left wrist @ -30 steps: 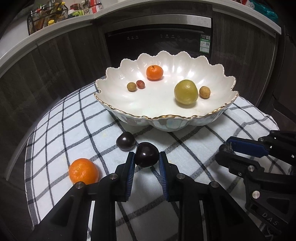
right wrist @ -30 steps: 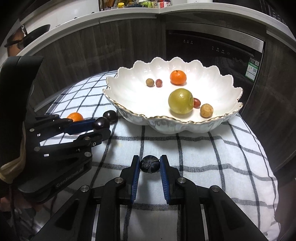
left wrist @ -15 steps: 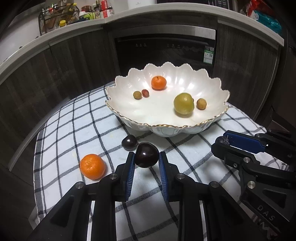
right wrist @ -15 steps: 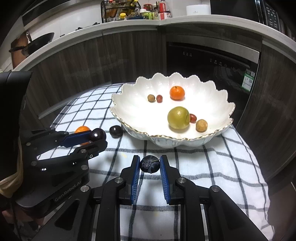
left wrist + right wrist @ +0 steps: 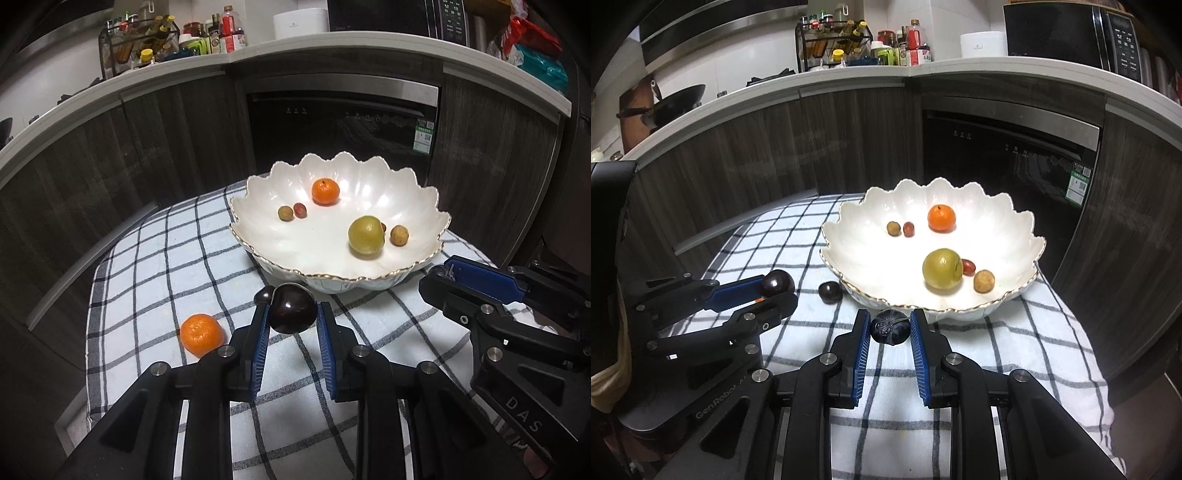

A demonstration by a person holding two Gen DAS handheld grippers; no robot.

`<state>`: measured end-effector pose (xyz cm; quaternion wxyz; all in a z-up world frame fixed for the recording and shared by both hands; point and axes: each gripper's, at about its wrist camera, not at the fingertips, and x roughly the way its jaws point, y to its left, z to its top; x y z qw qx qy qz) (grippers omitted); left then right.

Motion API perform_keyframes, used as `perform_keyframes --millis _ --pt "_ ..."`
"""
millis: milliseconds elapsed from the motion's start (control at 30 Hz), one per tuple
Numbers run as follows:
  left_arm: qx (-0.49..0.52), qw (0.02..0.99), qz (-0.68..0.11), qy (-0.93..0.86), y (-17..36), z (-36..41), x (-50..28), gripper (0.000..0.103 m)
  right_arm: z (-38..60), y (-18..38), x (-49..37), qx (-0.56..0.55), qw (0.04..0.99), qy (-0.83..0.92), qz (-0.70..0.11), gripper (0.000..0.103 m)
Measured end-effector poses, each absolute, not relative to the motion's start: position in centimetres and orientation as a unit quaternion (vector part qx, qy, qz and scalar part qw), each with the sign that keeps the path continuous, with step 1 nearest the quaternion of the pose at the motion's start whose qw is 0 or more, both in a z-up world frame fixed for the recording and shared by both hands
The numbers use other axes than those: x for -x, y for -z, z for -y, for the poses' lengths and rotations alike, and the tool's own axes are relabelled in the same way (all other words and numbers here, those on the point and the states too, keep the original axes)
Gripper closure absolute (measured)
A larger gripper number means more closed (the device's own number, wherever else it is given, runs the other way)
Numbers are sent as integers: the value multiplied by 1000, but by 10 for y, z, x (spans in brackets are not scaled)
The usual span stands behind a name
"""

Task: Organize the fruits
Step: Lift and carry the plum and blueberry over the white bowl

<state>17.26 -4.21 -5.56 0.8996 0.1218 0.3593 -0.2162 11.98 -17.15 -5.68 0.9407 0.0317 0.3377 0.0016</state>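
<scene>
**Two wrist views, one shared bowl**

Each fisheye camera sits close behind its own hand-held gripper, looking forward and slightly down across the checked-cloth table toward the dark wood kitchen cabinets. The left view looks from the table's left, the right view from its right. Both share the scalloped white gold-rimmed bowl (and each other's gripper at frame edge).

- Plum in my left pads: glossy, smooth skin.
- My pads: ribbed blue rubber; arms matt black plastic w/ metal screws.
- Bowl: glazed ceramic, gilt rim.
- Cloth: woven, matt.
- Cabinets: wood grain.
</scene>
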Motion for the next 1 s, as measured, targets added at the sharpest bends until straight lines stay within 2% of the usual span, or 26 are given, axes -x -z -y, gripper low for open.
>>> perform_keyframes --millis 1000 --pt "-85 908 -356 205 32 90 -209 77 241 24 -158 -38 946 57 -317 79"
